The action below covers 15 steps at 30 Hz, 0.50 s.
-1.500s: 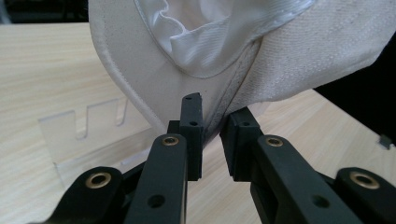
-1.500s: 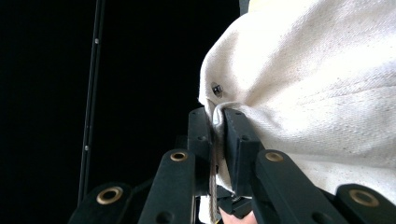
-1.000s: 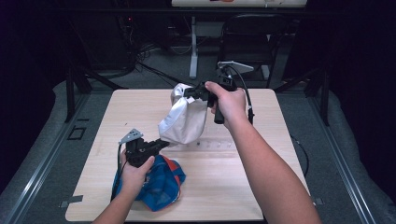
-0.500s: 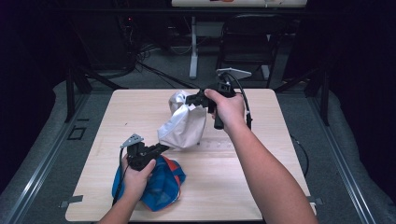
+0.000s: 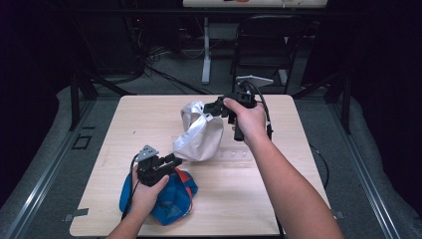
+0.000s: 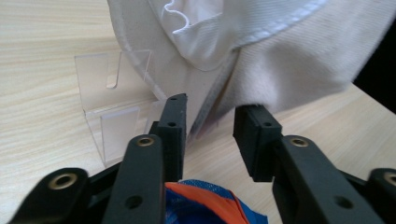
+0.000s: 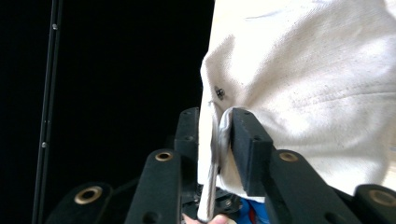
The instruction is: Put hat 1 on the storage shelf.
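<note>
A white cap (image 5: pixel 199 135) hangs tilted over the middle of the table, its lower edge near the wood. My right gripper (image 5: pixel 213 106) is shut on its upper rim; in the right gripper view the cloth edge (image 7: pixel 215 140) is pinched between the jaws. My left gripper (image 5: pixel 174 160) is open at the cap's low edge. In the left gripper view the white cap's seam (image 6: pixel 212 109) hangs between the two spread fingers (image 6: pixel 173 122). Under the left hand lies a blue and orange cap (image 5: pixel 166 198), seen again as the blue and orange cap (image 6: pixel 210 207) below the jaws.
A clear plastic stand (image 6: pixel 111 105) sits on the wooden table (image 5: pixel 149 114) just behind the white cap. A black chair (image 5: pixel 268 47) and cables stand beyond the far edge. Grey floor surrounds the table.
The right gripper has carried the white cap slightly right and toward me. The left gripper has shifted a little toward me, staying at the cap's lower edge.
</note>
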Available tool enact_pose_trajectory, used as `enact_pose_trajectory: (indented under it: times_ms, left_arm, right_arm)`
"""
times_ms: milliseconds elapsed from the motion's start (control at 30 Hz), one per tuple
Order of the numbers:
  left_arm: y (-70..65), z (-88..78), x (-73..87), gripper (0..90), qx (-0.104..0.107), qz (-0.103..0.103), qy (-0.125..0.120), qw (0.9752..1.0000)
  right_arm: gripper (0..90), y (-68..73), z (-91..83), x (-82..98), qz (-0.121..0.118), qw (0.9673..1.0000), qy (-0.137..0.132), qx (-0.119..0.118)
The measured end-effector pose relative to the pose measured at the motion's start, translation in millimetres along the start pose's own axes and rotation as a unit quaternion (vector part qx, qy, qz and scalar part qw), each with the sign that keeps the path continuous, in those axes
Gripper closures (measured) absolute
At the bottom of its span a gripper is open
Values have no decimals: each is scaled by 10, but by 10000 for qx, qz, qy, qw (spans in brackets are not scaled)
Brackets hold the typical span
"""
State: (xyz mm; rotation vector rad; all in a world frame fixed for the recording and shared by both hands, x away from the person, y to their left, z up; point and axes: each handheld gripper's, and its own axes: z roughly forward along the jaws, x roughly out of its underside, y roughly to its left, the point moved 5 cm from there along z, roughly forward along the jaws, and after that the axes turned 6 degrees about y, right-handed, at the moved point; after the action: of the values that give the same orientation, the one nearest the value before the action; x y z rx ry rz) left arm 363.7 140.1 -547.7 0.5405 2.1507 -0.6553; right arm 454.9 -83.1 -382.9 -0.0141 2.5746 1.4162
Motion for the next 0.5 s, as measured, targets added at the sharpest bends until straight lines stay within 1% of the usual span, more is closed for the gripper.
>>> enact_pose_trajectory:
  times_ms: [33,100,133,233,267,333,367,400,433,467,500]
  left_arm:
    - [0,0,0,608,0,0,0,10000]
    - [22,-80,36,591,-43,-14,4,10000]
    - [30,-115,49,583,-39,-15,33,10000]
    - [66,-215,81,549,-151,1,-38,9999]
    - [83,-256,94,532,-205,13,-27,9998]
    - [136,-337,120,507,-400,76,-6,9992]
    - [136,-337,120,501,-400,76,-6,9992]
    - [189,-411,144,497,-491,20,-2,9988]
    - [189,-411,144,495,-491,20,-2,9988]
    - [240,-466,168,494,-580,-54,-14,9983]
    - [271,-500,183,492,-623,-82,16,9980]
  right_arm:
    - [697,-1,-32,5,-10,10000,-34,-1]
    - [684,-5,-101,28,-97,9999,-76,11]
    - [676,-10,-138,42,-134,9999,-76,49]
    - [661,-31,-240,93,-283,9992,-168,207]
    - [660,-44,-270,118,-364,9988,-155,281]
    - [657,-69,-313,181,-458,9983,-126,338]
    - [657,-69,-313,181,-458,9983,-126,338]
    - [654,-109,-343,255,-563,9976,-52,409]
    - [654,-109,-343,255,-563,9976,-52,409]
    - [648,-148,-374,324,-650,9967,-51,485]
    - [644,-162,-385,350,-673,9964,-68,504]
